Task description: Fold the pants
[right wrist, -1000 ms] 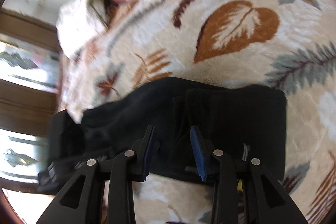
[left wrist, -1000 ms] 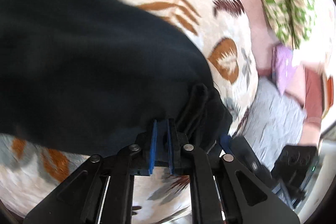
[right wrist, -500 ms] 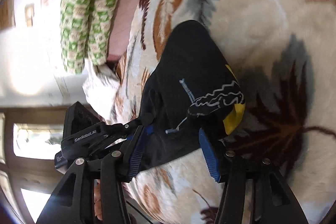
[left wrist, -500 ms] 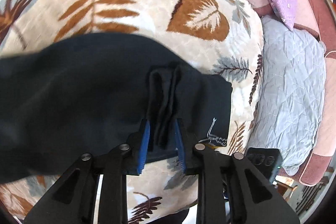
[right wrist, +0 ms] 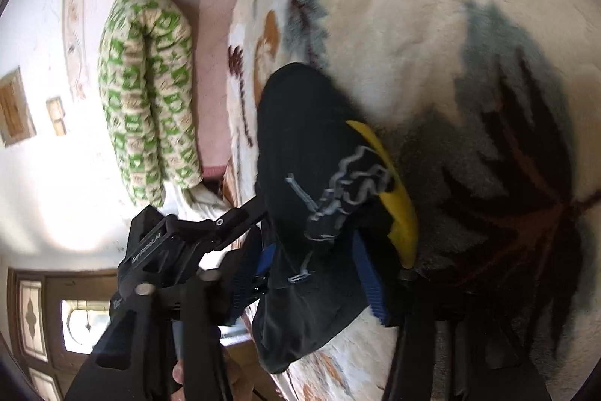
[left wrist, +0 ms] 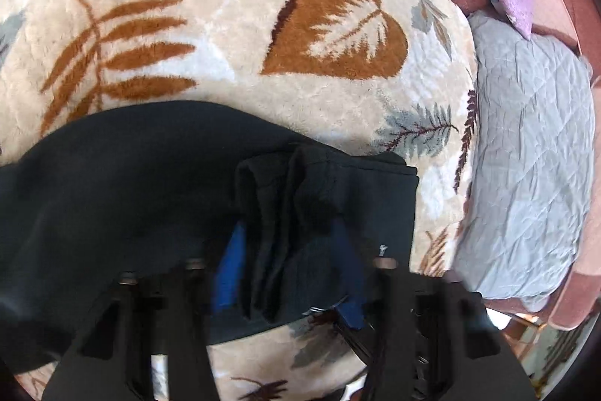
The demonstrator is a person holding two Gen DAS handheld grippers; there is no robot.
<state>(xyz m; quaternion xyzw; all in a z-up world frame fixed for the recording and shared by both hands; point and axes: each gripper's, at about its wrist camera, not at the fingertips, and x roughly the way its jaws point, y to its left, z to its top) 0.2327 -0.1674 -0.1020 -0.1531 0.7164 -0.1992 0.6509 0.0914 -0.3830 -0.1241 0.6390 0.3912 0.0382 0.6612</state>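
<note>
since a second ago both grippers rolled; left gripper [left wrist: 287, 262] and right gripper [right wrist: 313, 273] closing around bunched black pants [left wrist: 131, 183] on leaf-print blanket [left wrist: 225, 36].

The pants [left wrist: 142, 183] are matt black cloth with a stitched grey logo [right wrist: 353, 183] and a smooth yellow panel [right wrist: 398, 198]. The blanket [left wrist: 233, 36] beneath is fluffy, deep-piled plush. A grey quilt [left wrist: 526, 153] looks crinkled and matt. The gripper frames are matt black plastic with blue pads [left wrist: 229, 269].
</note>
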